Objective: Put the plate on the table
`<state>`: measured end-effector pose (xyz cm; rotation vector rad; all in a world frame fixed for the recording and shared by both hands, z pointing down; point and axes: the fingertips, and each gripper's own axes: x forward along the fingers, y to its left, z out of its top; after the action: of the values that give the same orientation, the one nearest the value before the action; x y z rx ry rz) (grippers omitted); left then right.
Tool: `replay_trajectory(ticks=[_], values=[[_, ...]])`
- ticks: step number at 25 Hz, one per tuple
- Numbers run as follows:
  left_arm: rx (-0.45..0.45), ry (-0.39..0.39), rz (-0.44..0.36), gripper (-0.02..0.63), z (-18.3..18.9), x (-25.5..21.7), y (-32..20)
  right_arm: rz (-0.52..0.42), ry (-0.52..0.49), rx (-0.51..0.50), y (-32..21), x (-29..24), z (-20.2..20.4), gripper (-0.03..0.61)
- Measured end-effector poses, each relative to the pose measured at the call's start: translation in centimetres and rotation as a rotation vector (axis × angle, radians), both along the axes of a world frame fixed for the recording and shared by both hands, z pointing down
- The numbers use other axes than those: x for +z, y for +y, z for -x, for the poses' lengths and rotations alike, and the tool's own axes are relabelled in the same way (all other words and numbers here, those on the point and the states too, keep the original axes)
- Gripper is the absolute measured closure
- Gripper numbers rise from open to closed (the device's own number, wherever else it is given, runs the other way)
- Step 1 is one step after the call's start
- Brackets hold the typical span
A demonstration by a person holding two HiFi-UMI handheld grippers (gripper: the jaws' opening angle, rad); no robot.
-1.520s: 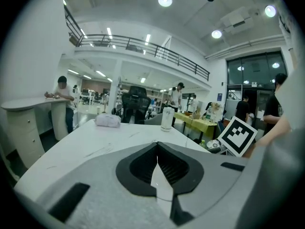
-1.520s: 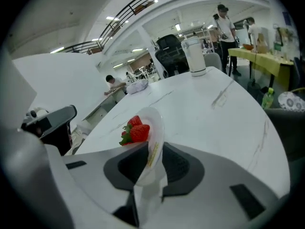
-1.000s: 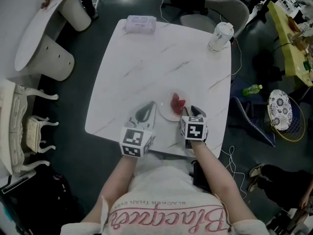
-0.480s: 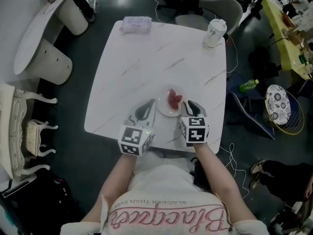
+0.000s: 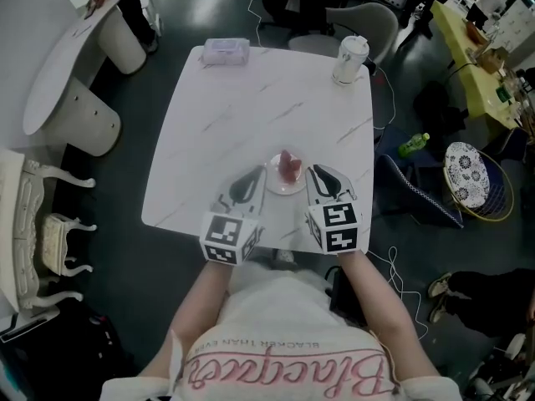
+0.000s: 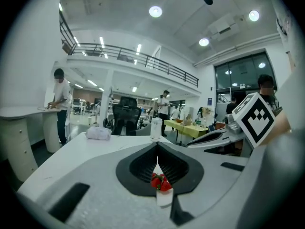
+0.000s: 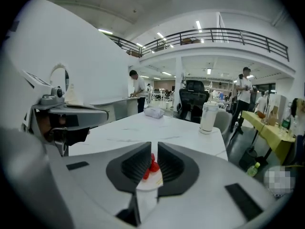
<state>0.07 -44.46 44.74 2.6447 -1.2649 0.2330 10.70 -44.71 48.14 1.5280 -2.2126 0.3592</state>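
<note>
A small white plate (image 5: 286,182) with red strawberries (image 5: 289,167) on it is held over the near part of the white marble table (image 5: 251,115). My left gripper (image 5: 253,178) is shut on the plate's left rim; the strawberries (image 6: 160,182) show through its slit. My right gripper (image 5: 315,174) has just been closing and its jaws now pinch the right rim of the plate (image 7: 151,180). Whether the plate touches the tabletop cannot be told.
A tissue pack (image 5: 226,51) and a lidded cup (image 5: 350,58) stand at the table's far edge. Chairs (image 5: 368,19) stand behind it, a round white table (image 5: 63,65) to the left, and a green bottle (image 5: 412,145) on the floor at right.
The right gripper's jaws have closed onto the plate's right rim. Both grippers have risen toward the camera, the right one more, with the plate between them.
</note>
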Motion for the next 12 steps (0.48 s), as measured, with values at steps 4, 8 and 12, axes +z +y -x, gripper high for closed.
replay_trajectory(ticks=[4, 8, 12], values=[[0.01, -0.003, -0.064, 0.607, -0.4, -2.1, 0.2, -0.053, -0.031, -0.003, 0.8, -3.3, -0.3, 0.545], [0.014, -0.002, -0.125, 0.607, -0.5, -4.3, 0.4, -0.104, -0.086, 0.009, 1.8, -6.4, -0.7, 0.545], [0.026, 0.019, -0.179, 0.607, -0.7, -7.2, 0.6, -0.214, -0.094, -0.006, 2.6, -10.6, -0.7, 0.551]])
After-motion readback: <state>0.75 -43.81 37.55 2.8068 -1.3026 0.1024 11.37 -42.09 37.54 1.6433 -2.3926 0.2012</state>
